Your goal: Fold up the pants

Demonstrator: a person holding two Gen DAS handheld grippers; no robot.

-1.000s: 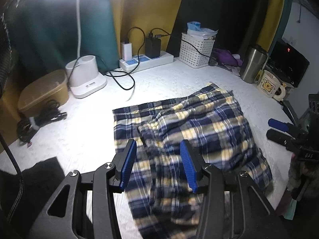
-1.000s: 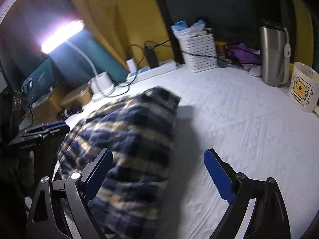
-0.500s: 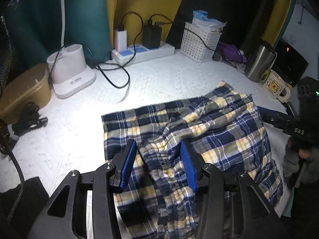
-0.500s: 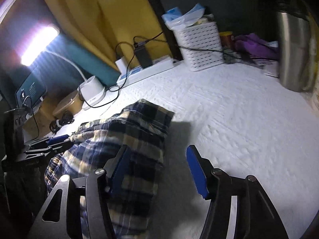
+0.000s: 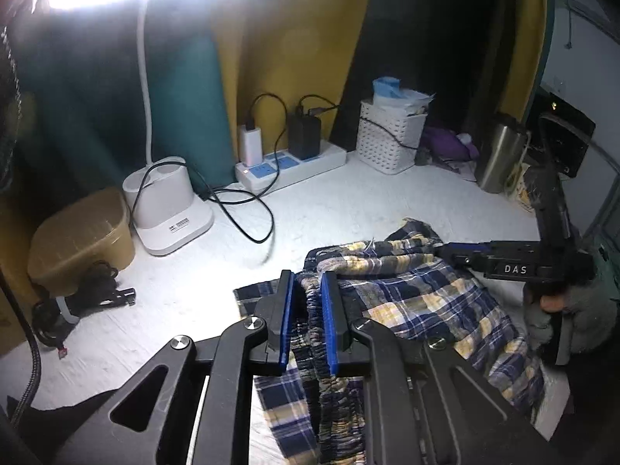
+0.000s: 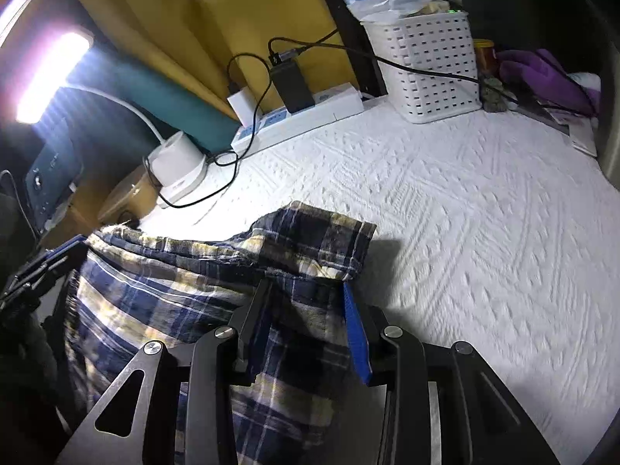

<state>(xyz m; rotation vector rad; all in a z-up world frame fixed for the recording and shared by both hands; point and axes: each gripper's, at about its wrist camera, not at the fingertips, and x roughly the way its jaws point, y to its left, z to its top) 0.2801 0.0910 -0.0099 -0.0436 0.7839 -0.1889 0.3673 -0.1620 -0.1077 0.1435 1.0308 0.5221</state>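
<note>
Plaid pants (image 5: 418,294) lie bunched on white textured cover (image 6: 465,201). L gripper (image 5: 308,310) jaws closing, pads pinching gathered waistband fold. R gripper (image 6: 306,321) jaws closing w/ fabric edge between, hem draped over pad tips; full pinch unclear.

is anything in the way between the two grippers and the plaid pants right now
Nothing visible. The left gripper has its jaws closing on a bunched fold of the plaid pants, and the right gripper has its jaws closing with the cloth's edge between them. The cable lies apart on the white cover.
</note>
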